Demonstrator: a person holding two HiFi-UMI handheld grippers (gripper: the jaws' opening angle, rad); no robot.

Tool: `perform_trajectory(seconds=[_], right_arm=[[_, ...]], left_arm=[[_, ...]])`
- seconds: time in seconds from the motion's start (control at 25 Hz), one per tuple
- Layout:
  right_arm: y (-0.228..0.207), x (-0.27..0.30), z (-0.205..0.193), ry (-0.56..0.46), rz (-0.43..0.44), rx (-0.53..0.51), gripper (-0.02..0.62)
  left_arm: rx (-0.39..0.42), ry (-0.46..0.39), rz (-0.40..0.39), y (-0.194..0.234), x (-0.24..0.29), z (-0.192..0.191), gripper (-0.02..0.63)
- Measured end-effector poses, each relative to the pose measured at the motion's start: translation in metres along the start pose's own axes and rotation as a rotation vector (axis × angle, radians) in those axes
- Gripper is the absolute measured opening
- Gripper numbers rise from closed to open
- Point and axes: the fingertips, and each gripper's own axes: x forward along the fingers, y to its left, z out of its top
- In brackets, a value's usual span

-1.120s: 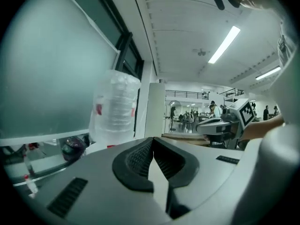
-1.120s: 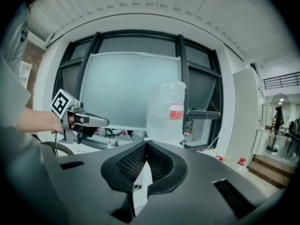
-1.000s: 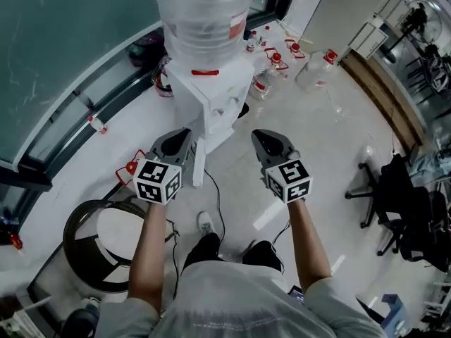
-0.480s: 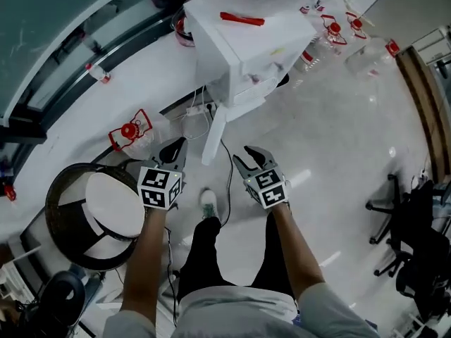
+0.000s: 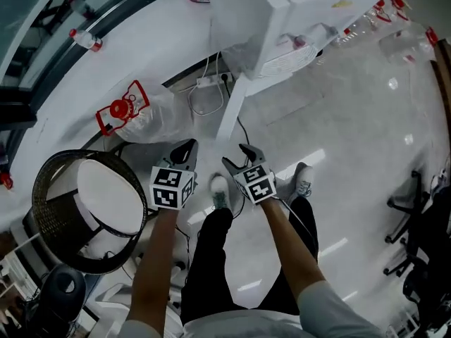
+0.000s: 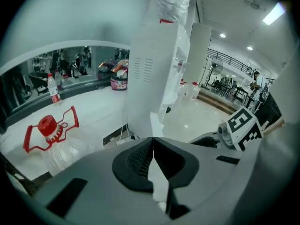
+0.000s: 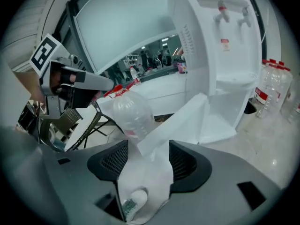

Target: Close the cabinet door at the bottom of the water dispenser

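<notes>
The white water dispenser (image 5: 282, 20) stands at the top of the head view. Its bottom cabinet door (image 5: 231, 111) hangs open and shows edge-on as a narrow white panel that points toward me. My left gripper (image 5: 189, 145) is low, just left of the door's free edge, with its jaws shut and empty. My right gripper (image 5: 237, 155) hovers just below that edge; its jaws are opening and touch nothing. In the right gripper view the door (image 7: 183, 121) lies straight ahead, beyond the parted jaws (image 7: 147, 146). In the left gripper view the closed jaws (image 6: 153, 142) point at the dispenser's side (image 6: 154, 78).
An empty water jug with a red handle (image 5: 141, 115) lies on the floor left of the door. A round wire basket (image 5: 42, 210) stands at the lower left. A power strip and cables (image 5: 208, 83) sit behind the door. Several bottles (image 5: 394, 20) and office chairs (image 5: 423, 224) are on the right.
Both grippers have dropped from waist height to near the floor in front of the open door. The right gripper's jaws, shut before, have spread apart. The left jaws stay shut.
</notes>
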Motion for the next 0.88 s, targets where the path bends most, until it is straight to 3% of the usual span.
perform_trajectory(seconds=[0.24, 0.4, 0.64, 0.88], right_arm=[[-0.013, 0.068, -0.027, -0.002, -0.108, 0.117, 0.314], [-0.018, 0.085, -0.031, -0.003, -0.148, 0.184, 0.311], [-0.023, 0.068, -0.048, 0.024, -0.120, 0.215, 0.272], [-0.055, 0.025, -0.075, -0.007, -0.180, 0.310, 0.264]], left_arm=[[0.006, 0.033, 0.005, 0.025, 0.022, -0.039, 0.021], [0.009, 0.048, -0.006, 0.028, 0.029, -0.045, 0.021], [0.024, 0.063, -0.049, 0.005, 0.040, -0.040, 0.021], [0.056, 0.090, -0.112, -0.039, 0.064, -0.032, 0.021]])
